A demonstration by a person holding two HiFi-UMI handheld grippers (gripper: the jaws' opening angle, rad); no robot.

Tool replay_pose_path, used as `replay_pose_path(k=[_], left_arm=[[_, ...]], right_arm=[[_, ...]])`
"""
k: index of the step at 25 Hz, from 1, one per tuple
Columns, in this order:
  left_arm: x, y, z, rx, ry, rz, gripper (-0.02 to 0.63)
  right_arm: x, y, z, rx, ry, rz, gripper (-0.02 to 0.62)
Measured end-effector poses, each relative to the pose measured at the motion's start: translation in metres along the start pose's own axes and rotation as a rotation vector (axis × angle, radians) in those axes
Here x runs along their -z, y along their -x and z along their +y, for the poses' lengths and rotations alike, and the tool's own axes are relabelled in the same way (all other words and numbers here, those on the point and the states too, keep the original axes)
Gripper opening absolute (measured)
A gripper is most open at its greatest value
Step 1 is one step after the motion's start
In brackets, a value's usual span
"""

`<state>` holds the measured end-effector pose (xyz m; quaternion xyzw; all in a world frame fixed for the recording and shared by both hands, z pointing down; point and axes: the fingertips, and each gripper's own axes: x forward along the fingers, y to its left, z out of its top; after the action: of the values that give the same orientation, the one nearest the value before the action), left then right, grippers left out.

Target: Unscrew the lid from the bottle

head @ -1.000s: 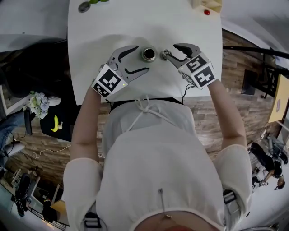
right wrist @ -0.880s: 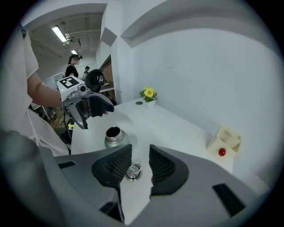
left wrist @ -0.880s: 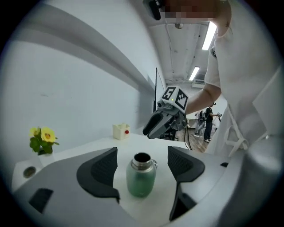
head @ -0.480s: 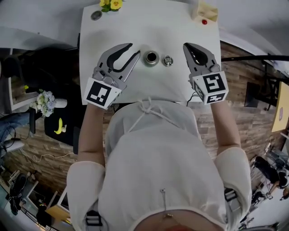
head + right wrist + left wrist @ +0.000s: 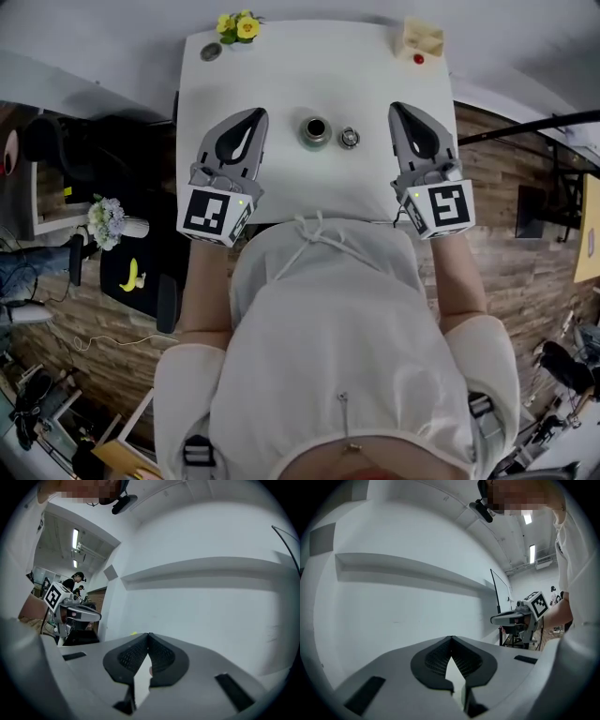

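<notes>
Metal bottle, lid beside, between left gripper, right gripper.

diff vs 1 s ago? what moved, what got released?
Both grippers drew back from the middle: the left gripper away from the bottle, the right gripper away from the lid, which it left on the table. Both jaws closed empty. Bottle and lid stayed side by side.

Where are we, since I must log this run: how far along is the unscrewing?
Done: the lid lies on the table beside the bottle, apart from it, and the bottle's mouth looks open. In hand: nothing; the left gripper and right gripper are both shut and empty, one on each side of the bottle. Left: seemingly nothing.
</notes>
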<state>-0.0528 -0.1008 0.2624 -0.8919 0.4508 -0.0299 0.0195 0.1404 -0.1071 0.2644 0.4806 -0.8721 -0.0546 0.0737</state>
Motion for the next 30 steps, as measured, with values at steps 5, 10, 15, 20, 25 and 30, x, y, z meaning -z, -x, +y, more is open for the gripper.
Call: replay_pose_path(k=[5,10,15,20,25,30], left_arm=[[-0.012,0.005,-0.004,-0.031,-0.013,-0.006,0.018],[-0.016,0.004,-0.004,-0.046,-0.005,-0.007,0.018],[-0.01,0.003,-0.002,-0.062,0.005,0.008,0.018],[-0.006,-0.001,-0.001,-0.076,0.007,0.013,0.018],[-0.004,-0.004,-0.004,-0.069,0.001,0.02,0.018],[-0.005,-0.005,-0.006,-0.074,-0.002,0.016,0.019]], right_arm=[[0.002,0.004,0.004,0.003,0.0,-0.003,0.006],[0.008,0.004,0.0,0.011,-0.029,0.001,0.005],[0.012,0.0,0.0,0.012,-0.032,0.016,0.005],[0.018,-0.003,0.0,0.01,-0.042,0.019,0.003],[0.018,-0.004,0.001,-0.001,-0.058,0.009,0.003],[0.015,-0.005,0.0,-0.007,-0.064,-0.004,0.003]])
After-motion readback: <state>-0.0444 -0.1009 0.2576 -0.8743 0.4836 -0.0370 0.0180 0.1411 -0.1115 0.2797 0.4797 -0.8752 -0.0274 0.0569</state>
